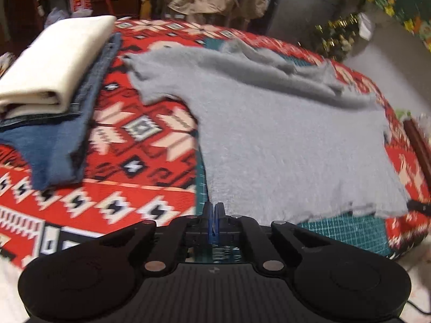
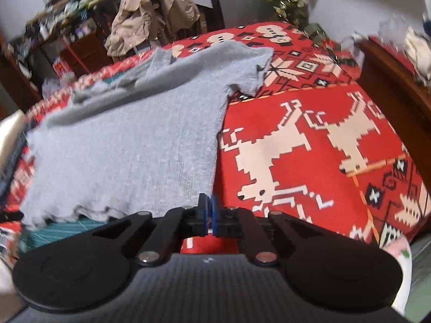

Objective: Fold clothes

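Claws pressed closed — left claw (image 1: 214, 210) and right claw (image 2: 207, 204) each pinching grey sweater (image 1: 282, 145) hem corners.

Motion blur smears the grey sweater (image 1: 282, 134); folded jeans (image 1: 54, 150) are cut off leftward.

Red patterned cloth (image 1: 129, 188) over surface; on it grey sweater (image 1: 282, 148), green mat (image 1: 347, 228), folded jeans (image 1: 54, 150)
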The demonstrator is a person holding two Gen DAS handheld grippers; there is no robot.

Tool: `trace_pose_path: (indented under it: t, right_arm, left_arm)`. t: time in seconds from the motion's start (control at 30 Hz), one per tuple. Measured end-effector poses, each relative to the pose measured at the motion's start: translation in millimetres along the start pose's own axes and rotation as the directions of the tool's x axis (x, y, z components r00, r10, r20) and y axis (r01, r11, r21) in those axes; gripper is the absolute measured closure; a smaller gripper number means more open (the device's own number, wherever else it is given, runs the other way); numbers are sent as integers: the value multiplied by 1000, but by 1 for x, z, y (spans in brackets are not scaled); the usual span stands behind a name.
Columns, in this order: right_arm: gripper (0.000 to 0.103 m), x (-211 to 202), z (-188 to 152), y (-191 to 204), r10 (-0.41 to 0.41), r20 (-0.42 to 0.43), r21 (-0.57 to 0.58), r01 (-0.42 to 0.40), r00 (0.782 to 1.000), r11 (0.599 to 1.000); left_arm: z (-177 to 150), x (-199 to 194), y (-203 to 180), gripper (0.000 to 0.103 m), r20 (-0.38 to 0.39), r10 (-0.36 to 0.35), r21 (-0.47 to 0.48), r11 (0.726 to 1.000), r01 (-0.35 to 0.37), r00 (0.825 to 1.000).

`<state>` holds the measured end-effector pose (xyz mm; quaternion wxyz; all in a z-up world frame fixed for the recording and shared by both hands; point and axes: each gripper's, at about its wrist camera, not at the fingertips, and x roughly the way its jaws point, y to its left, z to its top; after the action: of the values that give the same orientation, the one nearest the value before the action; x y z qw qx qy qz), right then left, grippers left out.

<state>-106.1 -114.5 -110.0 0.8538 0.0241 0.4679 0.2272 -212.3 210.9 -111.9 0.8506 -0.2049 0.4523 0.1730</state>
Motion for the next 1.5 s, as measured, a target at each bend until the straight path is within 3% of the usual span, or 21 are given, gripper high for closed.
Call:
trace_pose_path:
  t: [0.3, 0.67, 0.83, 0.9, 1.03, 1.1, 1.3, 1.4, 1.47, 1.5]
  right_arm:
    - [101, -26, -11, -9, -12, -56, -6, 11, 998, 1000]
    - [101, -13, -26, -20, -41, -130, 21, 44, 991, 999]
    - [98, -10, -29, -22, -41, -148, 37, 47, 988, 998]
    - [91, -10, -28, -23, -49, -145, 43, 56, 988, 998]
    - [88, -16, -23, -21, -57, -121, 27, 60, 991, 998]
    - [79, -21, -19, -18, -48, -95, 14, 50, 994, 999]
    - [63, -38, -4, 4, 8, -1, -97, -8, 1000, 995]
    - [55, -41, 9, 17, 33, 33, -158, -28, 999, 987]
    - [47, -42, 19, 25, 52, 51, -188, -42, 997, 981]
    - [43, -43, 24, 28, 59, 62, -199, -45, 996, 979]
  left_arm:
    - [-15, -15, 24, 102, -56, 15, -38, 999, -17, 998]
    - [-28, -3, 31, 102, -131, 38, -29, 999, -43, 991]
    - [-28, -3, 35, 97, -144, 27, -65, 997, -37, 989]
    - [-27, -8, 35, 96, -131, 25, -67, 997, -34, 991]
    - [-25, -20, 34, 80, -82, 35, -42, 998, -38, 996]
    - [-23, -26, 32, 76, -53, 23, -31, 999, -25, 998]
    - [-9, -44, 20, 60, 60, 10, 55, 998, -14, 998]
    - [4, -47, 15, 59, 103, -7, 103, 995, -3, 995]
    - [14, -46, 13, 53, 132, -15, 119, 993, -1, 991]
    - [19, -45, 12, 45, 155, -9, 125, 992, -10, 988]
